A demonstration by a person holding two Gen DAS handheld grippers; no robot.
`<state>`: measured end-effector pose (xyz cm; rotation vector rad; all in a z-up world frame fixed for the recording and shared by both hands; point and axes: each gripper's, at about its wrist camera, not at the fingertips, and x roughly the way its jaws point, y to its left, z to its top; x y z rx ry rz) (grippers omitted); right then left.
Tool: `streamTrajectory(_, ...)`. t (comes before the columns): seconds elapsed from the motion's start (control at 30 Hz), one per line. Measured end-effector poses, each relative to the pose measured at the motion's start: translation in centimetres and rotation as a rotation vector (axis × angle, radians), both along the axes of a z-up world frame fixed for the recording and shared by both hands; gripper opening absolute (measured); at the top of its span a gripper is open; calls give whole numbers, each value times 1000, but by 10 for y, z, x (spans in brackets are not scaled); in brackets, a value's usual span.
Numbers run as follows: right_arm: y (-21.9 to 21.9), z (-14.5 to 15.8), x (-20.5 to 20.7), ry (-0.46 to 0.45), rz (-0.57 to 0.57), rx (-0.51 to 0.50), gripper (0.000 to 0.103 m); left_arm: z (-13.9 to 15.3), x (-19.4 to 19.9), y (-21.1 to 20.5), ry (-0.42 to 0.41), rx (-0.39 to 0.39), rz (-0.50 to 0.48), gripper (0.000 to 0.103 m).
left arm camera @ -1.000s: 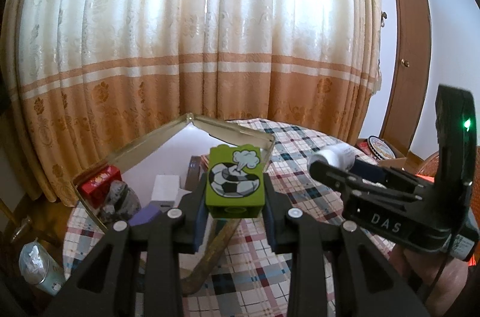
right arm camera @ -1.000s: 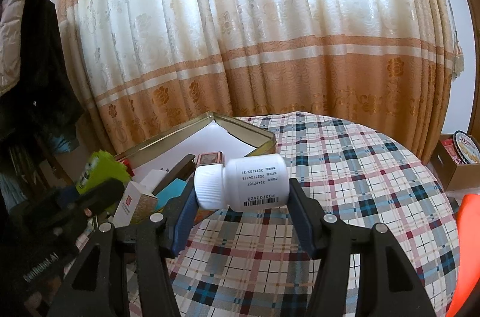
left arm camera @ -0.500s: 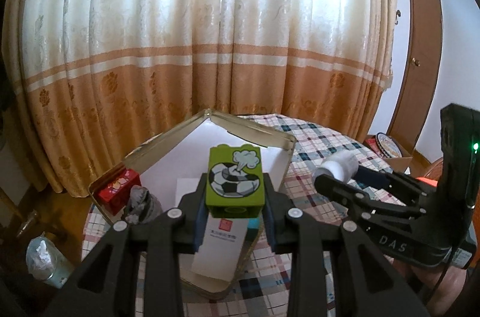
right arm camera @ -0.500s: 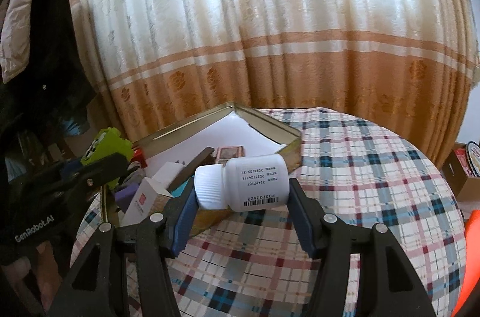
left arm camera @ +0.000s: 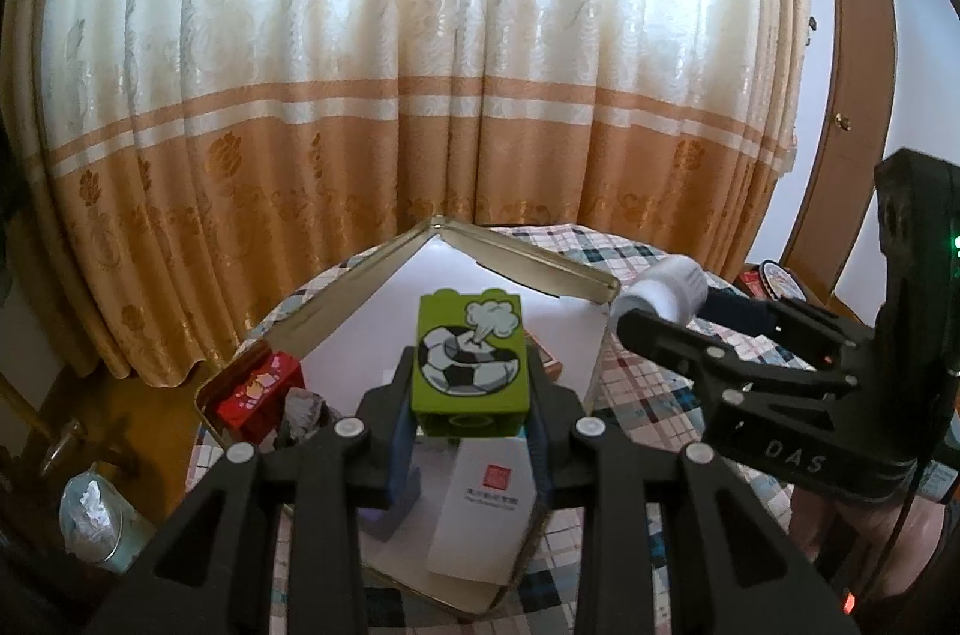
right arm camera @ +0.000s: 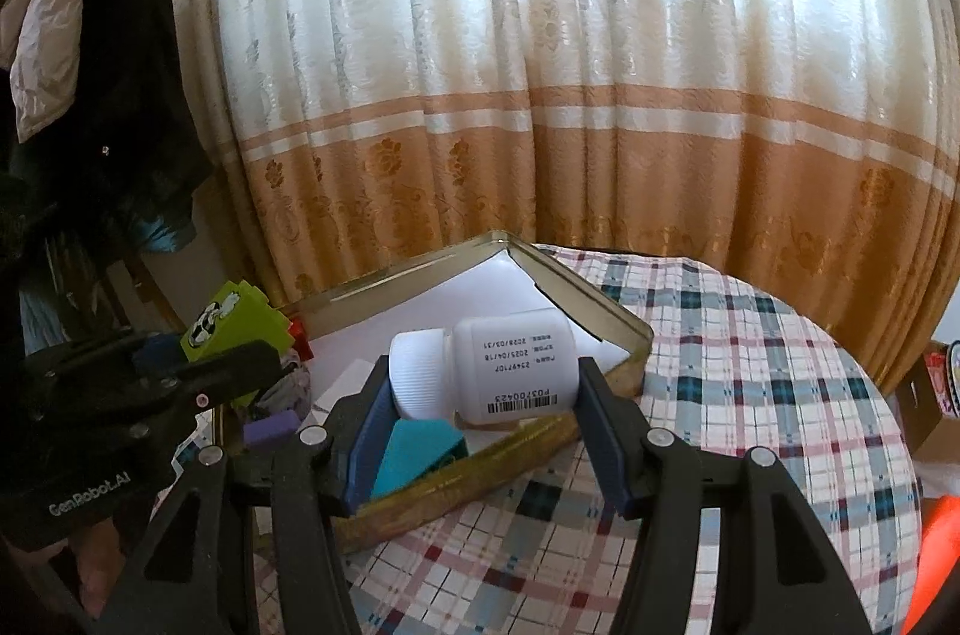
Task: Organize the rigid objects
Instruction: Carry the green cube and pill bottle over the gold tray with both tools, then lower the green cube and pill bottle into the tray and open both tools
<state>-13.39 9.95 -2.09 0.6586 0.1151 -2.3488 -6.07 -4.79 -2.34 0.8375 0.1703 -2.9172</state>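
A green block (left arm camera: 469, 360) is being gripped by the left tool (left arm camera: 471, 416) and a white bottle (right arm camera: 492, 366) clamped by the right tool (right arm camera: 483, 422), both being held above the tin tray (right arm camera: 606, 314); next, lowering and releasing inside is likely being called for

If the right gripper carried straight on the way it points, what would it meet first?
Probably the far wall of the gold tin, judging by the right wrist view: the right gripper, shut on the white bottle, points across the tin's interior toward it. Depth is unclear.
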Motion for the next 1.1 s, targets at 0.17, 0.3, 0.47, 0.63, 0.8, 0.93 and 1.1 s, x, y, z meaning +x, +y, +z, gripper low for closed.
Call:
streamTrajectory(0.17,-7,-1,-9,-8,12,19,60,-1,-11,-10,-38,17,4,30)
streamTrajectory(0.3,-13,-3,-15,-14,24,37,60,-1,-14,-14,-41,1,10,30)
streamTrajectory(0.47,-21,-2,-25,-18,34,55,60,-3,-23,-20,-64,-14,10,30)
streamTrajectory(0.63,-28,-2,-40,-24,33,75,60,-6,-34,-30,-99,7,14,30)
streamTrajectory(0.8,-39,-3,-57,-32,31,114,60,-9,-47,-38,-149,40,6,30)
streamTrajectory(0.93,-45,-8,-75,-44,12,151,60,-12,-61,-43,-191,43,5,30)
streamTrajectory(1.1,-49,-17,-93,-55,-23,188,60,-16,-72,-46,-224,55,-5,30)
